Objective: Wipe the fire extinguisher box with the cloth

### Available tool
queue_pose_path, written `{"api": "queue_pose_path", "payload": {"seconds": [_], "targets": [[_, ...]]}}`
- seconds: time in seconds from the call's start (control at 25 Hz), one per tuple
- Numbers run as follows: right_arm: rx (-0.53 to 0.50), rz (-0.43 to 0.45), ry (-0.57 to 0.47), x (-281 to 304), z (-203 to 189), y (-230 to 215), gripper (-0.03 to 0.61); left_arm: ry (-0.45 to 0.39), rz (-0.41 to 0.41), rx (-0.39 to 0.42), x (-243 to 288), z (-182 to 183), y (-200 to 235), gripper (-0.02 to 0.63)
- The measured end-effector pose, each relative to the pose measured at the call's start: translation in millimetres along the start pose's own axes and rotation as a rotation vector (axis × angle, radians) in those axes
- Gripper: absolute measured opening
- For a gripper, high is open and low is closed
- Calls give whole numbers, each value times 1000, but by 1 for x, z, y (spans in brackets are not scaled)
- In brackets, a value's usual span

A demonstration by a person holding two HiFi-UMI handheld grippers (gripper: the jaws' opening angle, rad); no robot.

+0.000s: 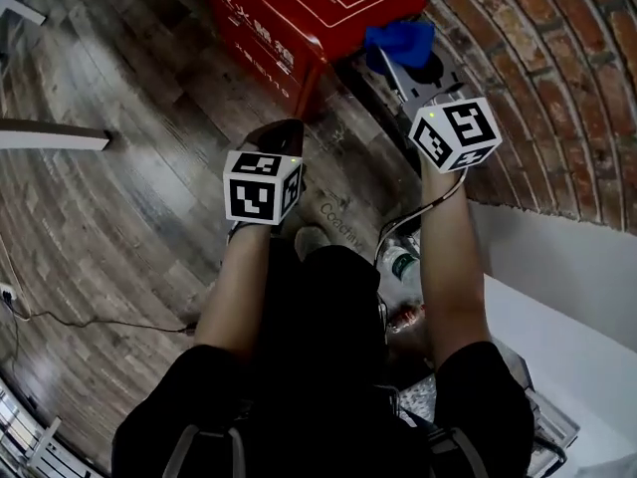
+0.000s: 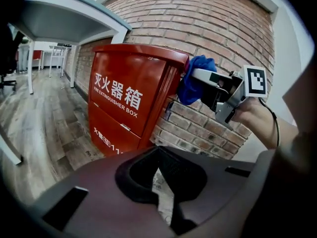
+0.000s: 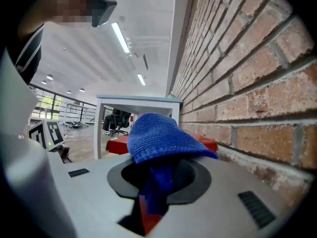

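Note:
The red fire extinguisher box (image 1: 299,13) stands on the wooden floor against a brick wall; its front bears white lettering (image 2: 124,95). My right gripper (image 1: 410,60) is shut on a blue cloth (image 1: 401,40), which it holds at the box's upper right corner beside the wall. In the left gripper view the cloth (image 2: 194,79) touches the box's top edge, with the right gripper (image 2: 214,86) behind it. The cloth (image 3: 161,135) bulges over the right gripper (image 3: 157,180); the red box top (image 3: 116,144) shows beyond. My left gripper (image 1: 281,135) hangs in front of the box, apart from it. Its jaws (image 2: 159,155) are shut and hold nothing.
The brick wall (image 1: 557,58) curves along the right. A white table (image 2: 69,19) stands left of the box. A plastic bottle (image 1: 400,264) lies on the floor by the person's legs, a cable (image 1: 80,319) runs along the floor at left, and a white surface (image 1: 577,287) sits at right.

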State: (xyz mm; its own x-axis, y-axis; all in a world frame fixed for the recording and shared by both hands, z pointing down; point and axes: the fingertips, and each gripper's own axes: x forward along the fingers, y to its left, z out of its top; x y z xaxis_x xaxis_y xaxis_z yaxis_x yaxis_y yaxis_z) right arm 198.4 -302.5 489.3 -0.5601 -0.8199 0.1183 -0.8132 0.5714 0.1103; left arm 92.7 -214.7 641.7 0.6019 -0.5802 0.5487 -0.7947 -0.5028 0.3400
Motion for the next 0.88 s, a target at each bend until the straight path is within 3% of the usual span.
{"api": "queue_pose_path", "payload": {"seconds": [0.28,0.48,0.64,0.88], "targets": [[-52,-10,-1,1,-6,52,104,-69,-21,-10,-23,-25,8,8],[-123,54,70,5,-17,78,104,-96,-9,-42,-22,-34,27,8],[-177,112,157,18,-46,88,104,-73,-1,-63,-16,-48,39,8],[-178,139,176,22,-57,74,104,-38,32,-38,-17,-58,51,8]]}}
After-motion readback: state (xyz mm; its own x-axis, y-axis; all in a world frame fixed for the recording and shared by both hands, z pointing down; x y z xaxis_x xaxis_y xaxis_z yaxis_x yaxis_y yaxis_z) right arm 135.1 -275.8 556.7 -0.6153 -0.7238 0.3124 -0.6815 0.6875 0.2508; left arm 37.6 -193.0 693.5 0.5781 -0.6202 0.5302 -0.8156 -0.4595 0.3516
